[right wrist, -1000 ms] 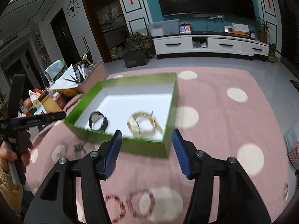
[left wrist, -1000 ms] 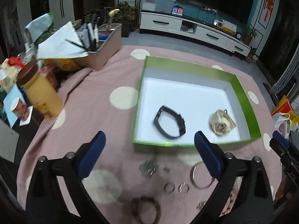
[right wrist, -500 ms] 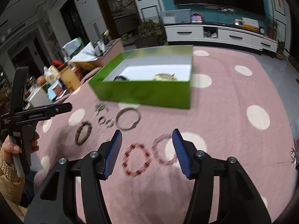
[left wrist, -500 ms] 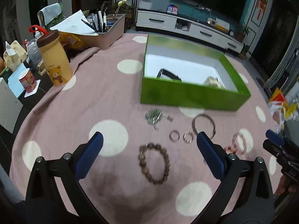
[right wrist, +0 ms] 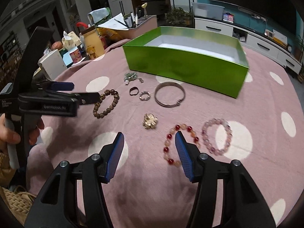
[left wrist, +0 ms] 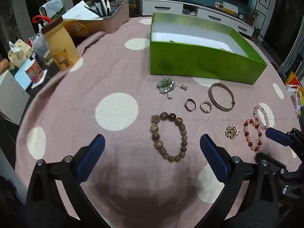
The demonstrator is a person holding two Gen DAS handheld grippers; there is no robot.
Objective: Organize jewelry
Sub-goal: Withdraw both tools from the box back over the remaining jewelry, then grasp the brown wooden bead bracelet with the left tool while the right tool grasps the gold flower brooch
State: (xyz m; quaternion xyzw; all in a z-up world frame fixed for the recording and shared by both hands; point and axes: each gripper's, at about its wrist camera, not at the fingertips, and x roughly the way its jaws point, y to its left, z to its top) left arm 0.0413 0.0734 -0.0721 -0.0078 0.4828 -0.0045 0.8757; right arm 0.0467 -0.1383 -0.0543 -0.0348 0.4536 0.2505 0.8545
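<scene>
My left gripper point(left wrist: 152, 142) is open and empty above the pink dotted cloth, with a brown bead bracelet point(left wrist: 154, 131) lying just ahead between its fingers. My right gripper point(right wrist: 150, 138) is also open and empty; a gold brooch point(right wrist: 150, 123) lies just ahead of it, and a red bead bracelet point(right wrist: 177, 127) sits partly behind its right finger. Beyond lie a pink bracelet point(right wrist: 207, 129), a silver bangle point(right wrist: 161, 89), two rings point(left wrist: 206, 106) and a green pendant point(left wrist: 166, 84). The green box point(left wrist: 199, 62) stands behind them, its contents mostly hidden.
A yellow bear bottle point(left wrist: 62, 51), a small cup point(left wrist: 35, 70), a white box point(left wrist: 11, 95) and a pink organiser with pens point(left wrist: 112, 20) crowd the left and far-left table edge. A hand point(right wrist: 11, 134) holds the left gripper point(right wrist: 83, 91).
Both grippers drew back from the green box and sank toward the cloth. The loose jewelry came into full view, and the watches inside the box dropped behind its near wall.
</scene>
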